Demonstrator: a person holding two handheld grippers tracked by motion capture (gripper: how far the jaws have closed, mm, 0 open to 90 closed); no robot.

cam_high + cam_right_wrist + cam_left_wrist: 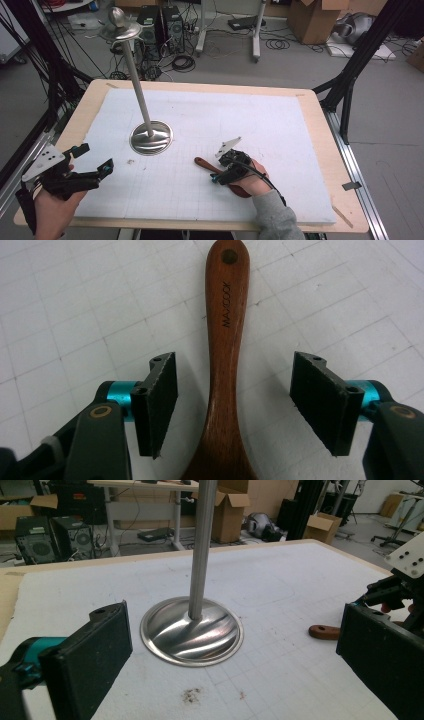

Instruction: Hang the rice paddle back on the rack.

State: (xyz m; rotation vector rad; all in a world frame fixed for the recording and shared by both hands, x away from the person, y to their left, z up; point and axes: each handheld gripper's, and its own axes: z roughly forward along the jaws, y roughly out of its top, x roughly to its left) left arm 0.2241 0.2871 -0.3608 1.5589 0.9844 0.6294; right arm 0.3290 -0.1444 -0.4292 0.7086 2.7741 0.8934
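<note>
A dark wooden spoon [204,164] lies on the white gridded mat, handle toward the left, its bowl end under the person's right hand. In the right gripper view the spoon's handle [225,340] runs between the two black pads [162,400] of my right gripper [235,405] with a gap on each side, so the jaws are open around it. In the high view my right gripper [218,170] sits low over the spoon. My left gripper [96,159] rests open at the mat's left front with nothing between its fingers, and it faces the metal stand [192,632].
The metal stand's round base [151,137] sits left of centre, and its thin pole rises to a small dish and ball [119,25]. The white mat [260,115] covers most of the wooden table [320,115]. Boxes, cables and black frame legs stand on the floor beyond.
</note>
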